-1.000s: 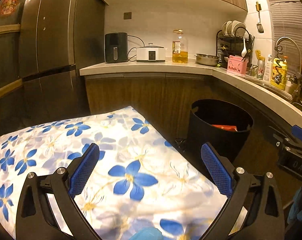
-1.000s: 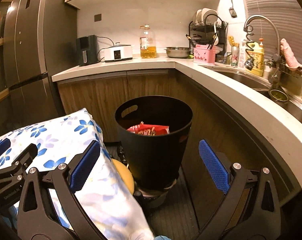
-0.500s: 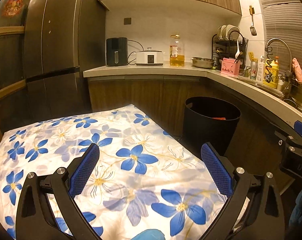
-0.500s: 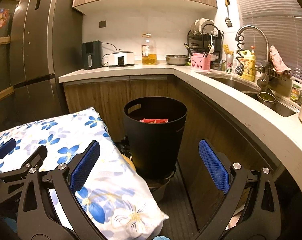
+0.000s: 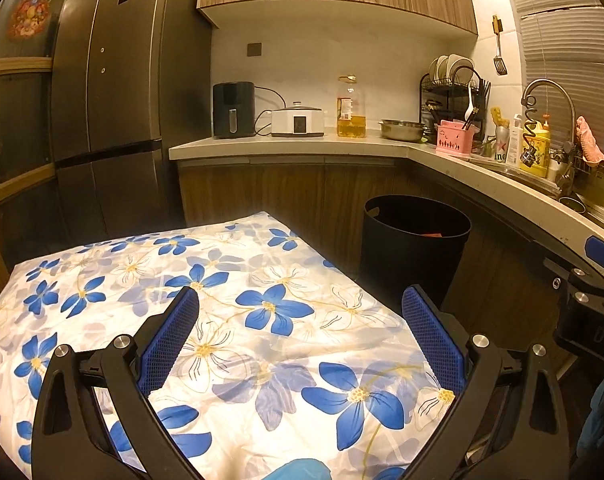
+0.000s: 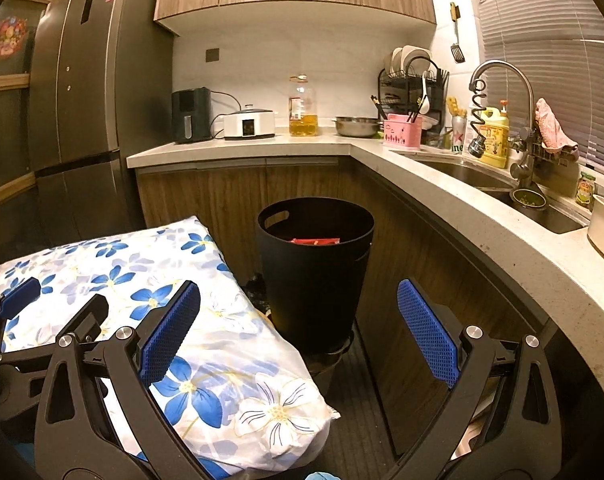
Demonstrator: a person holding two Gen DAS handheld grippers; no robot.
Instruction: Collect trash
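we hold both tools out in front, level and empty. the left hand-held gripper [image 5: 299, 328] has its blue pads spread wide above the flowered cloth [image 5: 229, 320], pinching nothing, and the right hand-held gripper [image 6: 297, 320] is spread just as wide, framing the black bin [image 6: 316, 264] between its pads. that bin stands on the floor against the wooden cabinets, below the counter [image 6: 442, 184], a sensible spot since anything picked off the cloth only has to travel a short way to the side. down inside it we spot a red wrapper [image 6: 316, 241], so some trash is already collected. the cloth itself looks bare from both views, no litter on it that we can make out, which we read as the reason both tools sit open and waiting.

compared with a second ago, both views have pulled back and risen: the bin looks smaller and farther off, more of the cloth and the upper cabinets show, and the red wrapper has shrunk to a sliver at the rim.
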